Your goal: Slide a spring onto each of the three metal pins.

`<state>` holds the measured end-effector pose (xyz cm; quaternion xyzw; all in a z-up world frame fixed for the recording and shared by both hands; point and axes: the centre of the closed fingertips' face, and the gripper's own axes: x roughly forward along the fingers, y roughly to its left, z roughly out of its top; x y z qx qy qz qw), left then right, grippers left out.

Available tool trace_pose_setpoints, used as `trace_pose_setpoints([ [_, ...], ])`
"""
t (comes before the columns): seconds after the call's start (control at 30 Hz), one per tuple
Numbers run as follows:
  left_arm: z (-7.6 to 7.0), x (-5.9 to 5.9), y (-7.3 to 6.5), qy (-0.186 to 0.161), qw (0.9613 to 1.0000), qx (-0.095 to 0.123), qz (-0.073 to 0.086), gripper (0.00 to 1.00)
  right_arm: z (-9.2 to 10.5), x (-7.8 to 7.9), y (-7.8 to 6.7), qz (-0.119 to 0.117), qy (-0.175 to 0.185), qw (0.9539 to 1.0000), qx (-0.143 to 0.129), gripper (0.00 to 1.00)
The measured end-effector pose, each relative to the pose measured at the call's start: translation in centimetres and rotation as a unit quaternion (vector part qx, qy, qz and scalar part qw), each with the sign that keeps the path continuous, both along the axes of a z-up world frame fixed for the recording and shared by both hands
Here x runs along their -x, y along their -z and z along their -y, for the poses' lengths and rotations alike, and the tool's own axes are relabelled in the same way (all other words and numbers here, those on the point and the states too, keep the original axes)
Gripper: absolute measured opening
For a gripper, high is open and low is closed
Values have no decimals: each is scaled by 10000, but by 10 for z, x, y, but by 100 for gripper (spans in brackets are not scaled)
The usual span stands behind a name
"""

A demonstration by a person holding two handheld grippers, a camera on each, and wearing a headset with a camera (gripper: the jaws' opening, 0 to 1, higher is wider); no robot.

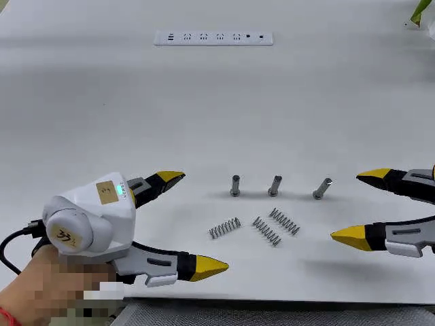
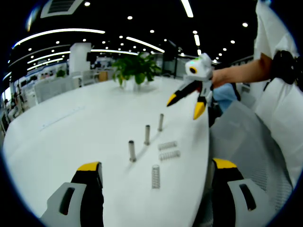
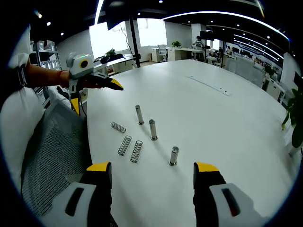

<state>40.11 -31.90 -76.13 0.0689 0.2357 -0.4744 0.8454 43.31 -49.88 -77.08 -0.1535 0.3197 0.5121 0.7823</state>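
White workbench (image 1: 102,102), left tongs (image 1: 204,221) spread wide, empty, right tongs (image 1: 345,206) spread wide, empty, springs (image 1: 224,228) lying near pins (image 1: 235,185)

Looking forward and down from the head onto the white table (image 1: 102,109), facing the power strip (image 1: 213,37). Looking low across it from the left, facing the right gripper (image 2: 183,109); from the right, facing back at the left gripper (image 3: 98,98). Sharing the nearby pins (image 1: 275,185) and springs (image 1: 266,231) in all three.
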Motion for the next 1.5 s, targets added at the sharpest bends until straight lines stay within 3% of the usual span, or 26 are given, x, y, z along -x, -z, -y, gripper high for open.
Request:
trace_pose_setpoints([
  [0.4,-5,0,12,30,9990,-428,-153,85,3,12,0,12,-193,9997,-149,81],
  [0.53,-7,3,20,92,9970,-708,-296,77,4,14,0,22,-203,9996,-175,81],
  [0.7,-7,2,28,112,9950,-884,-447,67,3,14,1,33,-169,9996,-210,80],
  [0.9,-5,3,38,264,9903,-1254,-544,54,4,15,1,40,-160,9996,-222,80],
  [0.97,-7,3,44,216,9880,-1383,-660,49,4,15,0,43,-141,9996,-240,80],
  [1.27,2,1,61,175,9820,-1607,-973,38,6,15,-1,69,-118,9996,-230,79],
  [1.4,4,1,68,211,9782,-1794,-1022,32,7,15,-1,77,-89,9996,-241,78],
  [1.5,7,1,70,201,9774,-1803,-1083,27,8,15,-1,68,-78,9997,-242,78],
])
